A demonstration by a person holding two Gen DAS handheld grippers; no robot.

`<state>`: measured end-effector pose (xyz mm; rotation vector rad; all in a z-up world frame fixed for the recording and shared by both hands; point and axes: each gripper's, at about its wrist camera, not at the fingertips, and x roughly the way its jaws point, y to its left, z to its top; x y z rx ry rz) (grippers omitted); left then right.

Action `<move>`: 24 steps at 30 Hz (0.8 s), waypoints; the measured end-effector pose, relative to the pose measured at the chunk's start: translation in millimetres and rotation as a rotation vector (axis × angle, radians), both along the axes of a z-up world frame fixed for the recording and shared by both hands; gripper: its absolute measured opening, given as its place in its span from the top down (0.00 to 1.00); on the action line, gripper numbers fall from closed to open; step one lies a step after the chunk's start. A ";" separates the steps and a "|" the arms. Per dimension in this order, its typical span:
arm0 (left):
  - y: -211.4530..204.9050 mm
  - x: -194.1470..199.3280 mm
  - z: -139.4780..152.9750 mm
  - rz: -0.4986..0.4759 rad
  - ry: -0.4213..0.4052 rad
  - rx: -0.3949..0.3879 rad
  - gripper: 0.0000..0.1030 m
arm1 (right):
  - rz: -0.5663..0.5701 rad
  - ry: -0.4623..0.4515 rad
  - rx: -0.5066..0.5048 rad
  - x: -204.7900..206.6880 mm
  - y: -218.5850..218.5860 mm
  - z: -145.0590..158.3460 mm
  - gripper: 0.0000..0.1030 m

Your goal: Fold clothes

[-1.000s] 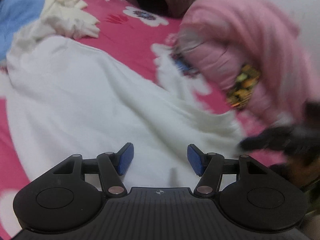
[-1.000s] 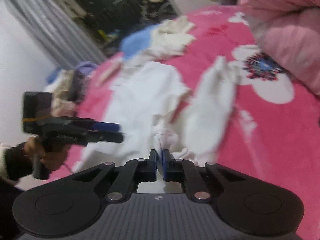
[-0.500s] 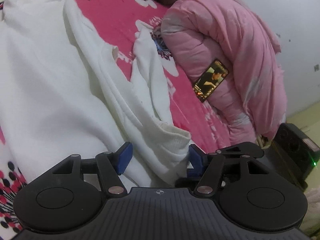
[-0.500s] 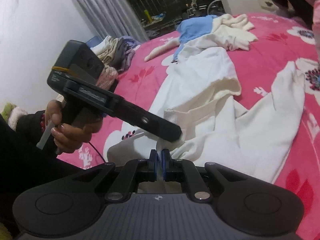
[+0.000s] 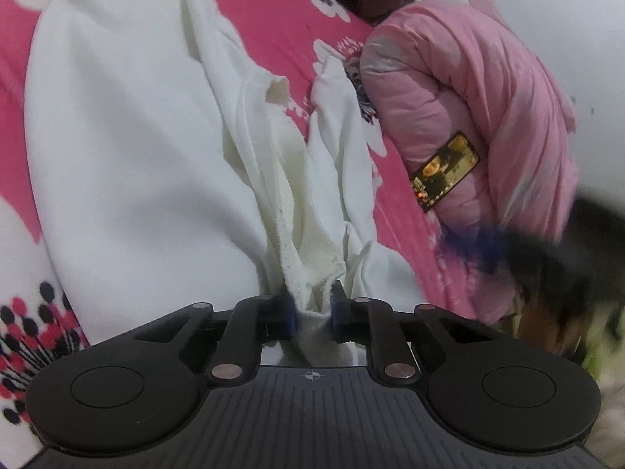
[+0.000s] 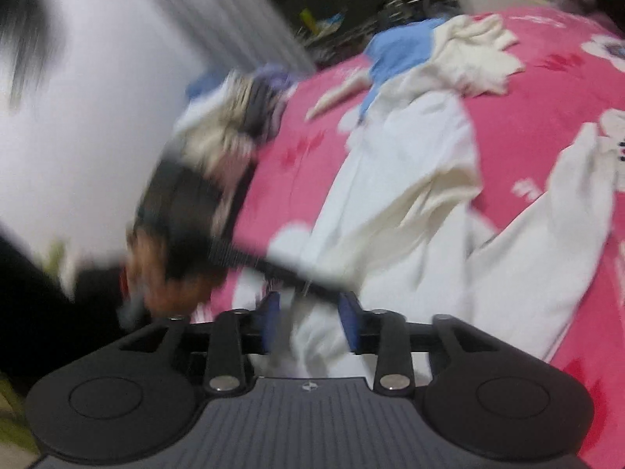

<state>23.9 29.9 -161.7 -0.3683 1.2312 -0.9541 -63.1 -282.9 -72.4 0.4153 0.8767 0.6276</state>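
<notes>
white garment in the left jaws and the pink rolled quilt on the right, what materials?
White long-sleeved garment: looks like soft matte knit cotton or fleece; the edge bunched between the closing left hand-held gripper jaws is fuzzy and pilled. Pink rolled quilt: probably a smooth woven shell over padding; faint sheen, puffy stitched ridges. Neither is certain.

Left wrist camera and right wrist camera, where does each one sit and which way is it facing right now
Left wrist: rides the left gripper, aimed down along the bed at the white garment bunched between its closing pads; pink quilt to the right, blurred right gripper crossing.
Right wrist: rides the right gripper, jaws opening, nothing gripped, facing up the bed toward the clothes pile; a hand holds the left gripper.
Shared: white garment, pink floral bedspread.
</notes>
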 end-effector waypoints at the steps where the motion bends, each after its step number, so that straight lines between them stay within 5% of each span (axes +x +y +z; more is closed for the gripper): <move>1: -0.4 -1.7 1.2 -0.007 -0.016 0.010 0.85 | -0.049 0.005 0.021 14.3 -12.0 1.4 0.62; 9: -10.5 -11.9 4.5 -0.074 -0.104 0.092 0.80 | -0.311 0.248 0.031 160.8 -36.7 -68.5 0.48; 13: -15.3 -15.9 3.5 -0.114 -0.134 0.112 0.77 | -0.332 0.428 0.128 209.7 -34.9 -121.8 0.46; 15: -17.2 -19.7 2.9 -0.139 -0.172 0.119 0.78 | -0.310 0.447 0.179 217.8 -34.1 -130.6 0.45; 18: -16.2 -22.0 1.1 -0.156 -0.199 0.120 0.81 | -0.257 0.434 0.264 223.9 -31.5 -131.9 0.56; 20: -14.5 -21.7 0.0 -0.153 -0.195 0.113 0.83 | -0.224 0.402 0.257 226.0 -24.9 -125.9 0.75; 24: -15.3 -23.7 2.1 -0.145 -0.195 0.109 0.84 | -0.182 0.336 0.222 228.1 -14.5 -113.6 0.84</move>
